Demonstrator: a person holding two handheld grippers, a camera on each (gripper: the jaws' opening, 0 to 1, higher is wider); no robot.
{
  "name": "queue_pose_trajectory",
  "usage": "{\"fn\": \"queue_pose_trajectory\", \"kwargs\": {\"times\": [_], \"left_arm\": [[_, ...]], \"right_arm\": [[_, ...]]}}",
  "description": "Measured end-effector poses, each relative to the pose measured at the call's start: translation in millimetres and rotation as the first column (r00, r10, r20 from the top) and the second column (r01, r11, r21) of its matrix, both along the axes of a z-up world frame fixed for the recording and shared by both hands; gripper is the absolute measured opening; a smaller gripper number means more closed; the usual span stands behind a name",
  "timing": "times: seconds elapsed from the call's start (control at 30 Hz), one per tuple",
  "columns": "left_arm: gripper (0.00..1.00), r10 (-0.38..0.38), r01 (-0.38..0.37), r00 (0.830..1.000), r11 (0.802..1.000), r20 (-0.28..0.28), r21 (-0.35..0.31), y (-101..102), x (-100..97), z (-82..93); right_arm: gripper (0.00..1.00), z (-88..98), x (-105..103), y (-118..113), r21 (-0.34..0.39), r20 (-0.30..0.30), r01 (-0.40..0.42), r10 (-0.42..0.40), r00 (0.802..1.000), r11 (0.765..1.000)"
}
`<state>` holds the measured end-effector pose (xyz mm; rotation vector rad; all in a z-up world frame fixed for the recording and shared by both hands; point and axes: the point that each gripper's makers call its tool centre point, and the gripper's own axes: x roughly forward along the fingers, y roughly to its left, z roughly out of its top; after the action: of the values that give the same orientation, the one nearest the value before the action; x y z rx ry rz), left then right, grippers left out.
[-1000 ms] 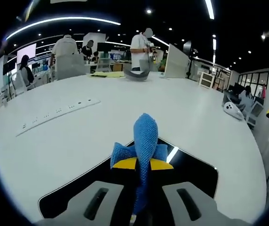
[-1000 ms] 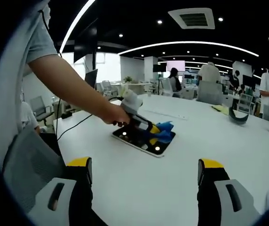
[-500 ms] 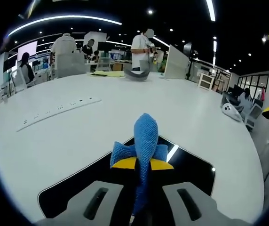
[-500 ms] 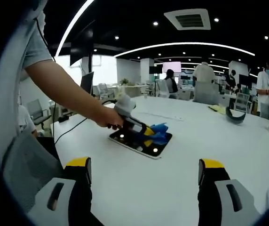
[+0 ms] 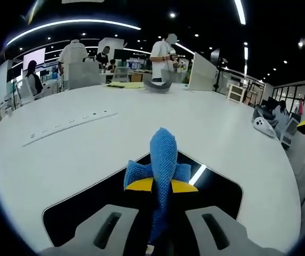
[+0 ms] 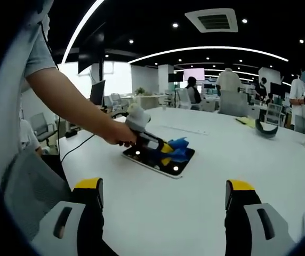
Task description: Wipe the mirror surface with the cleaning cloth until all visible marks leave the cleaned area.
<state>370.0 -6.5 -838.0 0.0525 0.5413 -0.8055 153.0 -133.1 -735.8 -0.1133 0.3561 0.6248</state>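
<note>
A blue cleaning cloth (image 5: 163,160) sticks out from between the yellow-tipped jaws of my left gripper (image 5: 161,186), which is shut on it. Under it lies a flat black-looking mirror (image 5: 216,191) on the white table, reflecting ceiling lights. In the right gripper view the same mirror (image 6: 176,169) lies ahead with the cloth (image 6: 177,150) pressed on it by the left gripper (image 6: 166,152), held by a person's hand. My right gripper (image 6: 162,193) hovers open above the table, well short of the mirror, with nothing between its jaws.
A white power strip (image 5: 70,126) lies on the big white table (image 5: 222,128) to the left. A white mouse-like object (image 5: 263,125) sits near the right edge. Several people stand at desks beyond. A grey chair (image 6: 27,186) is at the left.
The left gripper and cloth have slid slightly along the mirror toward the person; both views shifted a little. The right gripper stays open and still.
</note>
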Motion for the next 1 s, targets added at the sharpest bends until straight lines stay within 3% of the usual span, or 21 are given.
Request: {"fn": "queue_pose_trajectory", "kwargs": {"times": [1.0], "left_arm": [[0.07,0.008,-0.009,0.999,1.0,-0.042,-0.013,5.4,-35.4,-0.8]], "right_arm": [[0.94,-4.1,1.1,-2.7,-0.019,-0.012,0.013,-0.013,1.0,1.0]]}}
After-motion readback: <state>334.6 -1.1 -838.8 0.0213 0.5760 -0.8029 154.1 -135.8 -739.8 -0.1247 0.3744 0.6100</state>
